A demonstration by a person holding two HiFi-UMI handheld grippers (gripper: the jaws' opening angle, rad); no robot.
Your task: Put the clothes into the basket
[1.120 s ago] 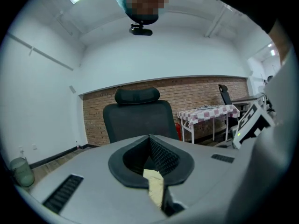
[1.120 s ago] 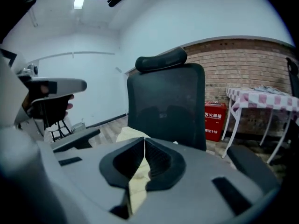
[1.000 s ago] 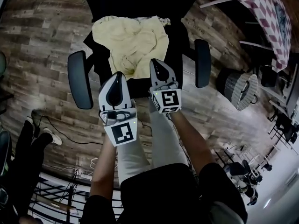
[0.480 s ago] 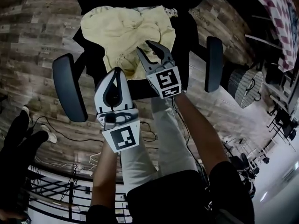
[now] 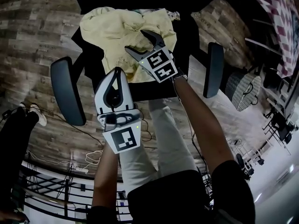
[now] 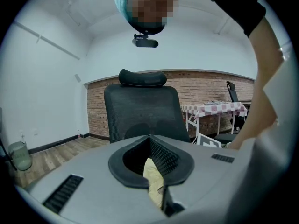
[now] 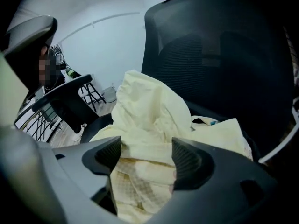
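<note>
A pale yellow garment (image 5: 124,29) is seen on a black chair (image 5: 187,41), and a fine check is shown on its near fold. The chair's armrests (image 5: 67,90) are dark grey. The floor (image 5: 37,45) is laid in weathered brown and grey planks. At the far right, a tablecloth (image 5: 275,13) is checked in red and white, and a basket (image 5: 240,90) is woven in grey and white. A wall (image 6: 210,85) is built of red-brown brick.

L gripper (image 5: 117,71) & R gripper (image 5: 136,41): pale grey, black-rimmed jaws w/ ribbed black pads (image 7: 189,161), each w/ white cube (image 5: 123,140) of black square markers. Person: black short-sleeve top (image 5: 187,195), light grey trousers (image 5: 163,134).
</note>
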